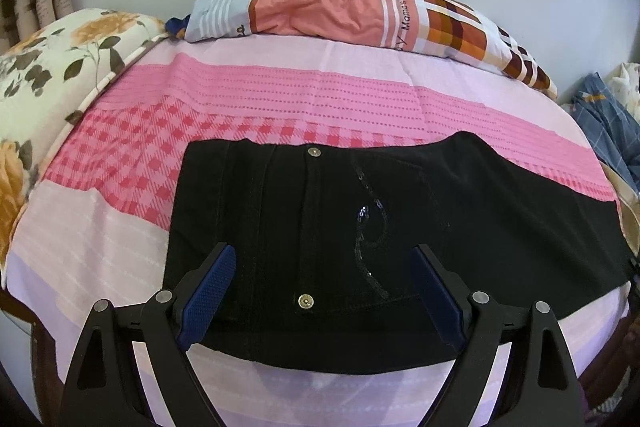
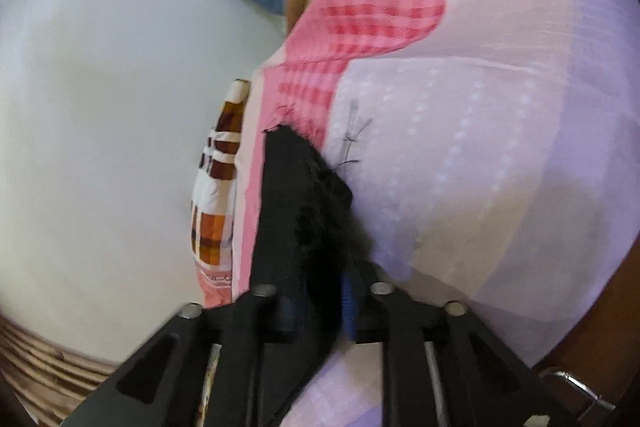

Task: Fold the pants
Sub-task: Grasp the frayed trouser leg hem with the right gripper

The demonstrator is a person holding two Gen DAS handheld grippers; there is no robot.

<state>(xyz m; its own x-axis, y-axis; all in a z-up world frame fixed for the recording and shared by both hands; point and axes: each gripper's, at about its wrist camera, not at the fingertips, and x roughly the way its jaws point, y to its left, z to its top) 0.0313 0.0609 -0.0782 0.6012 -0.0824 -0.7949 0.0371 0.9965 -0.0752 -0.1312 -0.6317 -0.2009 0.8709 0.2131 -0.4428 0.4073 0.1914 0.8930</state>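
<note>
A bed [image 1: 132, 211] under a pink and lilac checked sheet fills the scene, pale wall behind, a floral pillow [image 1: 48, 67] at the left and a patchwork bolster [image 1: 360, 15] along the far edge. Flat across the sheet lie the black pants [image 1: 360, 227], waist end near the camera, brass studs showing. The left claw [image 1: 322, 291] hovers over that waist end with its blue pads spread wide, nothing between them touching; it looks parked there, ready to pin or pick up the cloth. Over to the right wrist view, and here's what the left one can't show: the right claw [image 2: 320, 307] is drawn in tight on a bunched edge of the black fabric, which rises dark between the fingers. That grip looks like the lead for carrying one end over. The left view alone gives the whole garment's layout.
</note>
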